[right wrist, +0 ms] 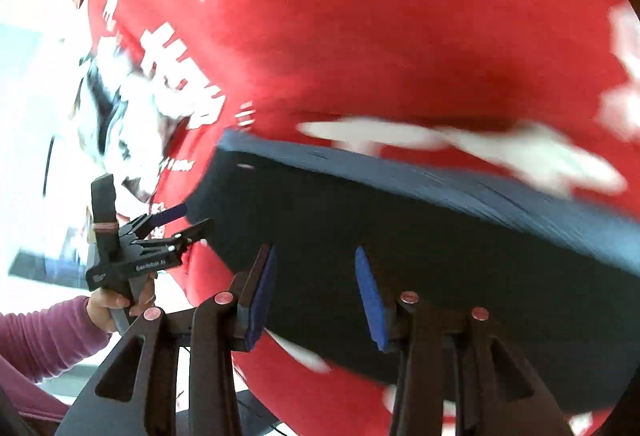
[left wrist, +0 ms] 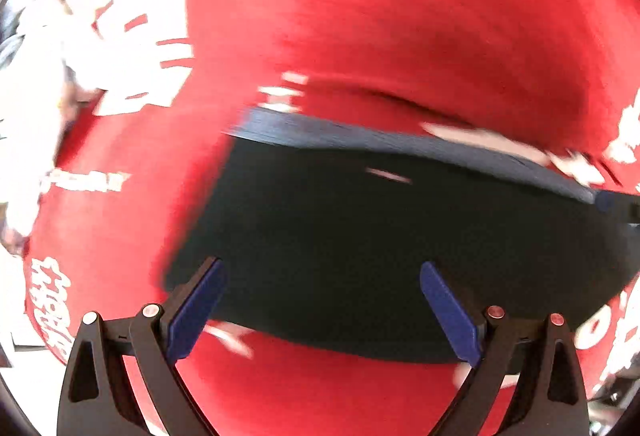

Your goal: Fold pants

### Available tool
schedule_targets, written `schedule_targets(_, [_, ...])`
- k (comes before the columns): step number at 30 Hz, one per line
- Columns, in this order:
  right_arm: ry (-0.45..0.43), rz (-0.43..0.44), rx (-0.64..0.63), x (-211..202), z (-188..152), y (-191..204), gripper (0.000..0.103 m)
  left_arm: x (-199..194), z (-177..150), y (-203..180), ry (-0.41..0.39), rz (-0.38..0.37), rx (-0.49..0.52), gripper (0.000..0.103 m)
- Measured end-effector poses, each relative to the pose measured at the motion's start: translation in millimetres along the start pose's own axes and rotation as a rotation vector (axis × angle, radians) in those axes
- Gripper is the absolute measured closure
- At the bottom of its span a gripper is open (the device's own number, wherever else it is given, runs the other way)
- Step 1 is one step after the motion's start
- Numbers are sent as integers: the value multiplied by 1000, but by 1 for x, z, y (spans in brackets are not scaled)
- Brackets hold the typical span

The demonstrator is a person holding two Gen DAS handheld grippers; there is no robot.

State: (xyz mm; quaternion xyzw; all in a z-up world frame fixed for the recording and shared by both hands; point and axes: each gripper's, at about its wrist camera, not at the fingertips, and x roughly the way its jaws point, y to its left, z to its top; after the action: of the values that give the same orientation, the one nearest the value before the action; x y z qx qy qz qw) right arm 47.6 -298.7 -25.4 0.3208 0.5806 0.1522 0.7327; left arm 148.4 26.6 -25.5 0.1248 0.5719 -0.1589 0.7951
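Both wrist views, blurred by motion. The pants (left wrist: 400,256), dark navy and folded into a flat rectangular stack, lie on a red cloth (left wrist: 360,16) printed with white lettering; layered edges of the stack show along its far side in the right wrist view (right wrist: 440,236). Left gripper (left wrist: 322,310): its blue-padded fingers (left wrist: 192,316) stand spread wide above the near edge of the pants, with nothing caught between them and no pad pressing on the fabric. Right gripper (right wrist: 316,292): its blue pads (right wrist: 370,300) stand partly apart over the near part of the stack, likewise clear of the fabric, holding nothing. In the right wrist view the left gripper (right wrist: 188,218) appears at lower left, beside the stack's left corner, its fingers parted, held by a hand (right wrist: 108,310) emerging from a mauve sleeve (right wrist: 44,336). Beyond the cloth's left edge the background is overexposed white and cannot be made out.
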Motion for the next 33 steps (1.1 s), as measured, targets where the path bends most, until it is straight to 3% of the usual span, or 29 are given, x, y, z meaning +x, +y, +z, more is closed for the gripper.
schedule_targets(2, [70, 25, -74, 51, 36, 40, 57, 7, 4, 37, -12, 3, -30, 4])
schedule_targets(6, [203, 13, -236, 142, 93, 95, 56, 39, 6, 94, 33, -103, -88, 4])
schedule_targets(11, [301, -60, -310, 220, 130, 116, 56, 67, 4, 103, 67, -292, -32, 5])
schedule_targets(13, [334, -84, -324, 244, 141, 118, 56, 76, 1, 99, 84, -332, 4, 18])
schedule_targets(15, [378, -89, -306, 261, 144, 114, 56, 84, 0, 99, 103, -387, 7, 38])
schedule_targets(17, [429, -84, -288, 273, 147, 117, 72, 84, -2, 99, 99, -452, -8, 54])
schedule_targets(19, [427, -93, -310, 268, 146, 123, 92, 79, -5, 99, 90, -456, -16, 54])
schedule_targets(20, [419, -88, -320, 261, 146, 127, 95, 77, -7, 100, 88, -457, -20, 54])
schedule_targets(23, [420, -21, -304, 250, 149, 137, 96, 65, -18, 110, 79, -454, -37, 54])
schedule_targets(28, [456, -22, -342, 276, 144, 151, 96, 68, -35, 121, 97, -408, -57, 54])
schedule_targets(32, [405, -165, -368, 298, 140, 147, 94, 75, -42, 130, 103, -390, -112, 53])
schedule_targets(33, [366, -193, -334, 295, 143, 146, 91, 71, -42, 130, 94, -344, -121, 53])
